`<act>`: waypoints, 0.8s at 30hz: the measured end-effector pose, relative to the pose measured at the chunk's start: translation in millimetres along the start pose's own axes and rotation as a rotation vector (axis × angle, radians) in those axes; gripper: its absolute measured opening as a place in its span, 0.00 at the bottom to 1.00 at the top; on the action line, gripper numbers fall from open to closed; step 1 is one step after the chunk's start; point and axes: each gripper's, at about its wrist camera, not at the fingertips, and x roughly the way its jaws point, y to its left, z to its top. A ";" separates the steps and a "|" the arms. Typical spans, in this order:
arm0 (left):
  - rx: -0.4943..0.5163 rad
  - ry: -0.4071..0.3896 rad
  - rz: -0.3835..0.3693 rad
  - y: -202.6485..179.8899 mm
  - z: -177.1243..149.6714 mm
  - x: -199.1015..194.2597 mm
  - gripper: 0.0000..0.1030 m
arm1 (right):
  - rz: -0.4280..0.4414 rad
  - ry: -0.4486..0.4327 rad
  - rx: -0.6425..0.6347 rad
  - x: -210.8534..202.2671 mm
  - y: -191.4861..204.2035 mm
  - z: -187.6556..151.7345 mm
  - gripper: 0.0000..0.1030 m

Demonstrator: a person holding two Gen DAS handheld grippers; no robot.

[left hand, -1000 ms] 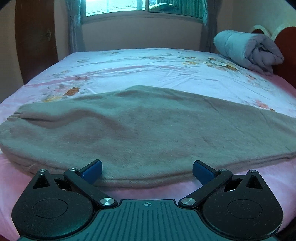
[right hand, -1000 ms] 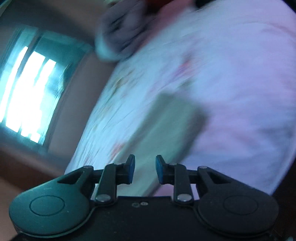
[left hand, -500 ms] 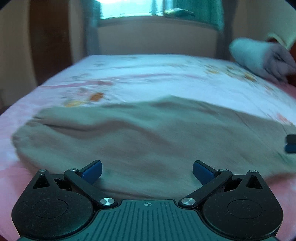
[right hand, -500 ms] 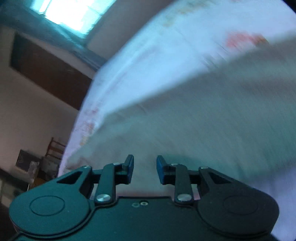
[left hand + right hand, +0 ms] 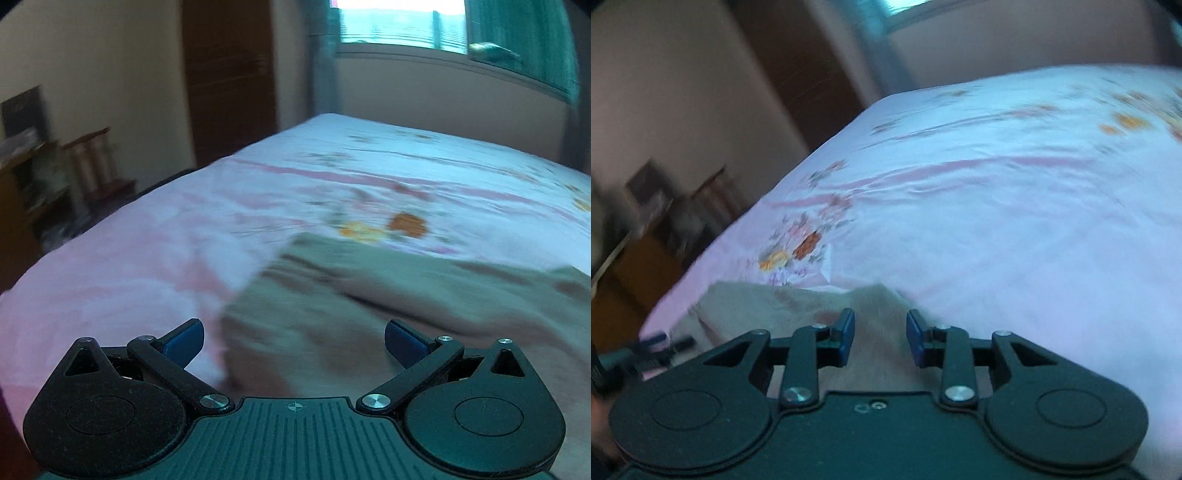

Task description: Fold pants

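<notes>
Grey-brown fleece pants (image 5: 369, 306) lie flat on the bed, their left end just ahead of my left gripper (image 5: 293, 332). That gripper hangs over this end, open wide with nothing between its blue pads. In the right wrist view the same end of the pants (image 5: 757, 310) lies beneath my right gripper (image 5: 881, 332). Its jaws stand a narrow gap apart and are opening; cloth shows behind the gap, but the pads press on nothing. The left gripper (image 5: 661, 341) appears blurred at that view's left edge.
A pink and white flowered bedsheet (image 5: 406, 166) covers the bed, whose left edge falls away near the pants. Beyond it stand a dark wooden door (image 5: 229, 74) and low wooden furniture (image 5: 55, 177). A window (image 5: 406, 22) is behind the bed.
Both grippers swept left along the pants to their left end. The right view rolled from steeply tilted to nearly level, and its jaws widened a little. The left jaws stayed wide.
</notes>
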 end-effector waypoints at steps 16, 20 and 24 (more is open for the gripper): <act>-0.153 0.059 -0.011 17.9 -28.2 22.4 1.00 | 0.123 0.121 -0.169 59.2 6.2 16.9 0.17; -0.144 0.065 -0.015 16.0 -28.4 23.0 1.00 | 0.113 0.153 -0.212 66.2 12.2 19.3 0.13; -0.151 0.063 -0.021 16.7 -30.1 22.8 1.00 | 0.101 0.159 -0.275 63.6 22.0 18.1 0.03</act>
